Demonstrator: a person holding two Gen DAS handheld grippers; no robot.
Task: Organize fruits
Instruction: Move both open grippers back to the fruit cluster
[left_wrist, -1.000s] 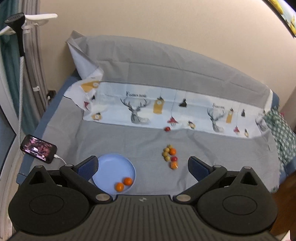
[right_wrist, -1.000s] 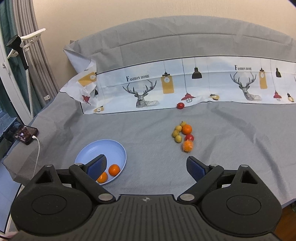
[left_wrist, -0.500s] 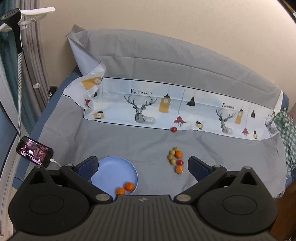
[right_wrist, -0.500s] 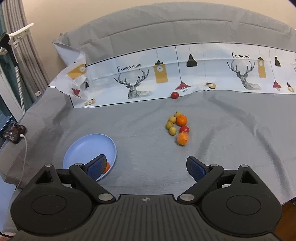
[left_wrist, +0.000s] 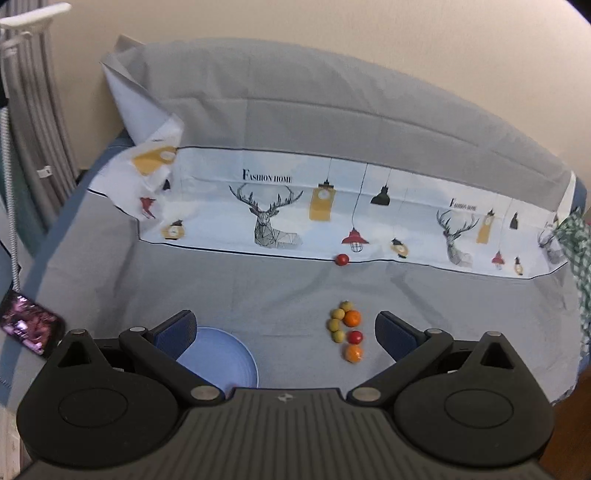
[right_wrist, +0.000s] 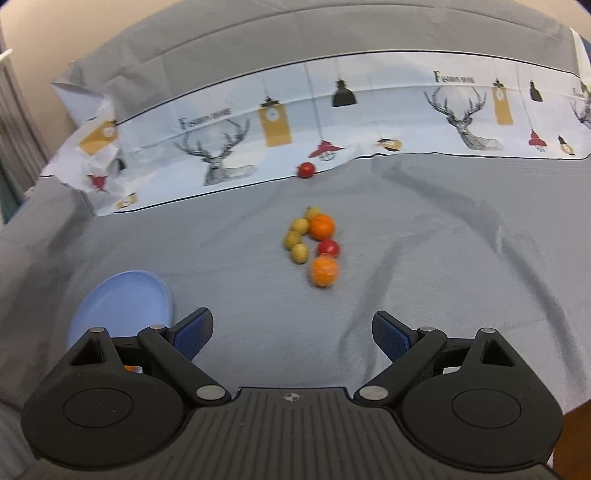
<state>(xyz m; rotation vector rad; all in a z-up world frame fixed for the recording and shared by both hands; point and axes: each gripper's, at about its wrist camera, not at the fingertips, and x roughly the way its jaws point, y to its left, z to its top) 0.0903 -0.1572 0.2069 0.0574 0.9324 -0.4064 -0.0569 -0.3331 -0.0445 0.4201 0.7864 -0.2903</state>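
— How are the left tongs (left_wrist: 284, 326) built?
— Black ribbed housing, round discs, silver pivot screws and blue pads are seen.
— And the right tongs (right_wrist: 291, 328)?
— The same, with a small crosshair mark.

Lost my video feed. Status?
Both grippers, left gripper and right gripper, open, empty. Fruit cluster loose on grey sheet; blue plate nearside left. Nothing in the way.

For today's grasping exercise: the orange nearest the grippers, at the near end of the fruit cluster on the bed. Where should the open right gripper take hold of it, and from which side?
Grip the orange across its widest middle, coming from the near side and above with the right gripper. It is round, so any width works, but a red fruit touches its far side; placing the fingers left and right keeps them clear, I judge.
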